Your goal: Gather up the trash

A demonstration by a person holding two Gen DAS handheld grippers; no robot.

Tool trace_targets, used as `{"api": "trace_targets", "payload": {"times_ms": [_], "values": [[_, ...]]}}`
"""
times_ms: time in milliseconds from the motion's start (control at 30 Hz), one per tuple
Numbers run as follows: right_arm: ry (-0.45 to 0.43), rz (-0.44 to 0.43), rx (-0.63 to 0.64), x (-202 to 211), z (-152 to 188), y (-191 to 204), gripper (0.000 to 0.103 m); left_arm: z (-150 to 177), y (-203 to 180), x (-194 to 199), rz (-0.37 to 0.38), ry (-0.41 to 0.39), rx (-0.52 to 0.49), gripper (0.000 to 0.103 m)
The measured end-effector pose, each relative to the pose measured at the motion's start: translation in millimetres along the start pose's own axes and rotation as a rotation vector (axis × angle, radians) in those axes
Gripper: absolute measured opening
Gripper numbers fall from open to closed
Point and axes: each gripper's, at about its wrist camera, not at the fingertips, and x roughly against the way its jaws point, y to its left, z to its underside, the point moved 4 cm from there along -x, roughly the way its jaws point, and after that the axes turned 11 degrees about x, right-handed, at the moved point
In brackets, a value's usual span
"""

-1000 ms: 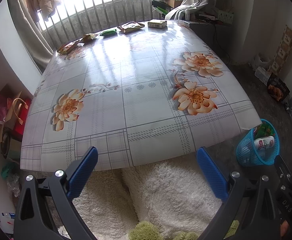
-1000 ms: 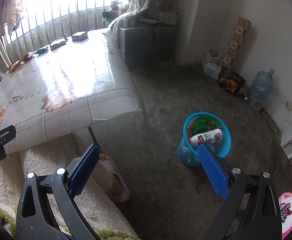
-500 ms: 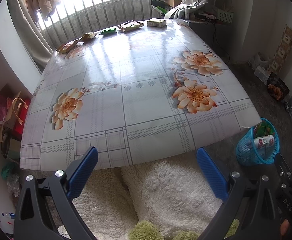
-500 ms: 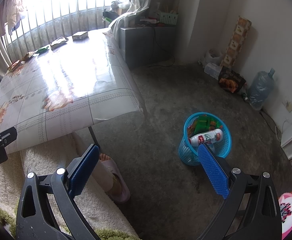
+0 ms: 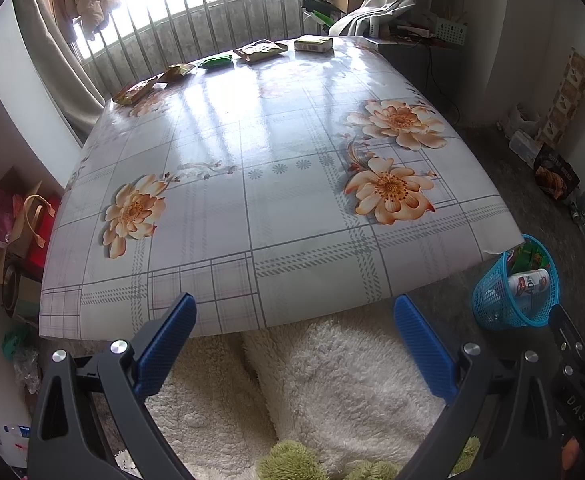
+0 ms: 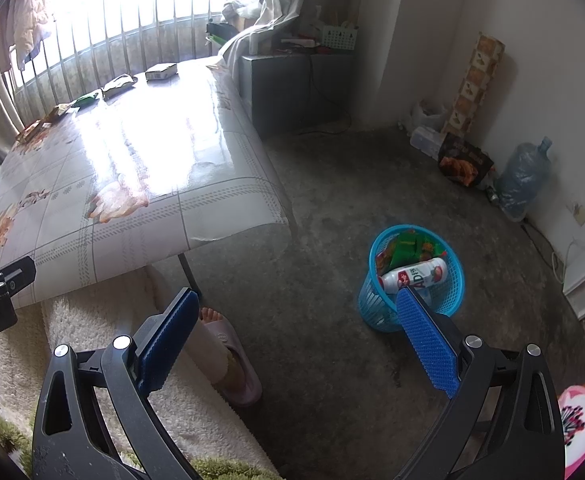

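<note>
Several snack wrappers lie along the far edge of the flowered table (image 5: 276, 216): a brown one (image 5: 134, 92), a yellow one (image 5: 178, 70), a green packet (image 5: 216, 61), a tan bag (image 5: 260, 50) and a small box (image 5: 313, 43). A blue mesh bin (image 6: 412, 280) stands on the floor right of the table, holding a white bottle (image 6: 412, 276) and green wrappers. My left gripper (image 5: 292, 320) is open, empty, before the table's near edge. My right gripper (image 6: 296, 308) is open and empty, low over the floor left of the bin (image 5: 512, 292).
A person's fleece-covered lap (image 5: 312, 380) and a slippered foot (image 6: 232, 360) are below the table edge. Bags (image 5: 16, 216) pile up at the left. A dark cabinet (image 6: 292, 88), a water jug (image 6: 524, 176) and a snack bag (image 6: 464, 160) line the walls.
The left view has drifted very slightly back from the table. The right gripper has not visibly moved.
</note>
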Motion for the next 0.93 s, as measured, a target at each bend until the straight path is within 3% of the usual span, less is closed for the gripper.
{"api": "trace_targets", "payload": {"times_ms": [933], "values": [[0.000,-0.012,-0.002,-1.2,1.2,2.7,0.095,5.5,-1.6,-0.3,0.002,0.007,-0.005,0.097]]}}
